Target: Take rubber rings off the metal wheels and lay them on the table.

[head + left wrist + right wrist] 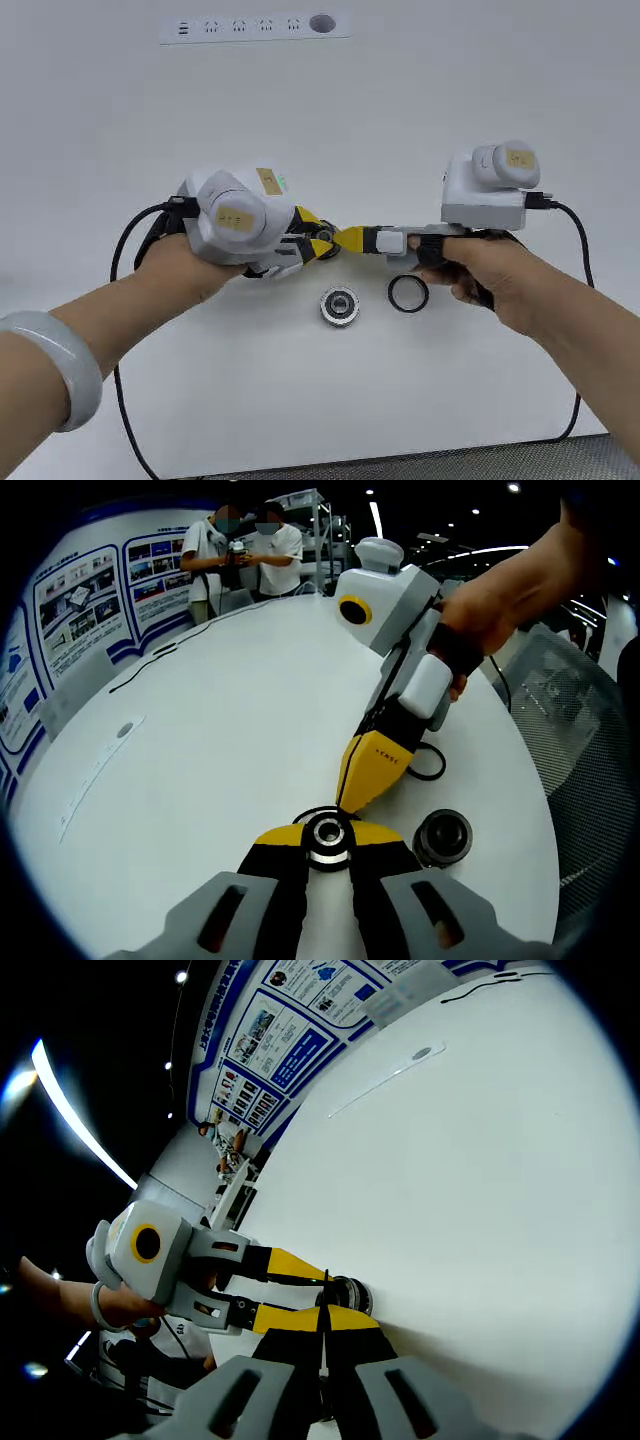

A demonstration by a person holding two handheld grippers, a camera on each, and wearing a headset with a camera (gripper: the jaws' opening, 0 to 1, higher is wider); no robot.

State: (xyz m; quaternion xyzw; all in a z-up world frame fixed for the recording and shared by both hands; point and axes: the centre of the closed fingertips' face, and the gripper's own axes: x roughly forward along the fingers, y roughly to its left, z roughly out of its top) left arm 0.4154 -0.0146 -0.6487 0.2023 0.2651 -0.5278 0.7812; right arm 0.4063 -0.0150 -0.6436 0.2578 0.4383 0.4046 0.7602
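Note:
My left gripper is shut on a metal wheel and holds it above the white table. A thin black rubber ring sits on that wheel's rim. My right gripper comes in from the right, its yellow jaws pressed together at the rim and pinching the ring. In the right gripper view my own jaws meet right in front of the held wheel. A bare metal wheel lies on the table below, and a loose rubber ring lies to its right.
A white power strip lies at the table's far side. Black cables trail from both grippers. The table's near edge runs along the bottom. Two people stand beyond the table by poster boards.

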